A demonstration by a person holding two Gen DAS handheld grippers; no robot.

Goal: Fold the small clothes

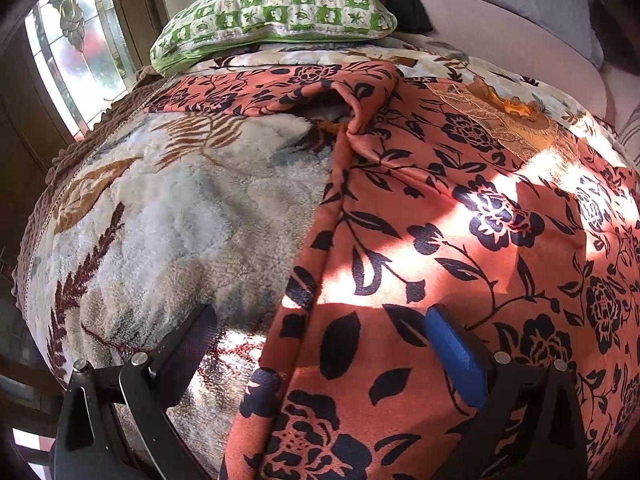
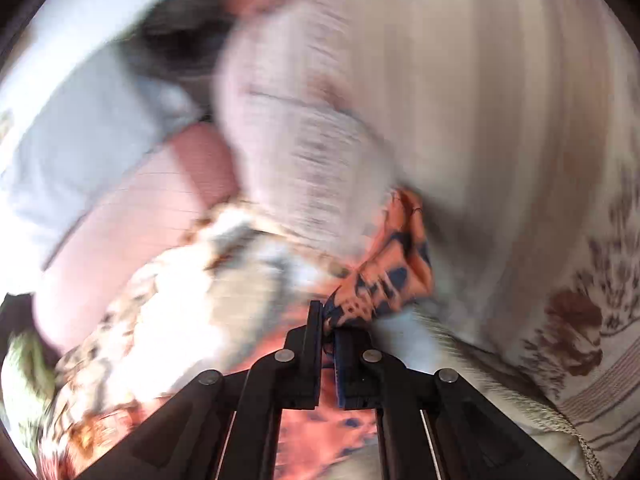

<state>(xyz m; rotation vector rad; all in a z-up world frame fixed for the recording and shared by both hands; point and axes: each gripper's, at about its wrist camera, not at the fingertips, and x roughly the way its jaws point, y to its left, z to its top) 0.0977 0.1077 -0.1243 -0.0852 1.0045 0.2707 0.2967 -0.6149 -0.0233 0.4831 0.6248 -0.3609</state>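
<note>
An orange garment with a dark navy flower print (image 1: 432,240) lies spread over the right half of a plush blanket on a bed. My left gripper (image 1: 320,332) is open, its fingers wide apart low over the garment's near left edge, holding nothing. My right gripper (image 2: 328,320) is shut on a bunched corner of the same orange garment (image 2: 384,272), which sticks out past the fingertips. The right wrist view is blurred by motion.
A cream plush blanket with brown leaf prints (image 1: 160,208) covers the bed. A green and white checked pillow (image 1: 276,12) lies at the far end, with a window (image 1: 76,52) at the left. Pale pink and grey bedding (image 2: 120,184) and a striped cream cloth (image 2: 480,120) fill the right wrist view.
</note>
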